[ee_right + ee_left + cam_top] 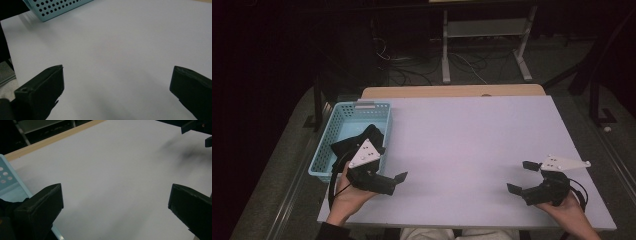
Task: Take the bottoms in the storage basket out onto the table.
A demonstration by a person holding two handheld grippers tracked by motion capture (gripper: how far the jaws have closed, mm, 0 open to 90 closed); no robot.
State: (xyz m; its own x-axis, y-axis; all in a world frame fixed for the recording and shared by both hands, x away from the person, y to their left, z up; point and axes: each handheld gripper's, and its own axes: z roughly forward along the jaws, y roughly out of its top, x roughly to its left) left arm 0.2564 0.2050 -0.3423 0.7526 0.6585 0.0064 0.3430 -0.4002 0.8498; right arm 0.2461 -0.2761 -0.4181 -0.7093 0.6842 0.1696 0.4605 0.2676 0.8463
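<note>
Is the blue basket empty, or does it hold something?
Not empty: a black cloth-like item lies inside the blue basket, partly behind the left tool.

Left hand-held gripper (398,181) and right hand-held gripper (523,176) both gape wide, facing inward.

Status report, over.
Left gripper open beside the blue basket. Right gripper open over bare table. Dark cloth in basket. Nothing between.

high view looks down from the worktop (472,145)'s near edge; both claw views skim low across it, sharing the basket (57,8) corner.
</note>
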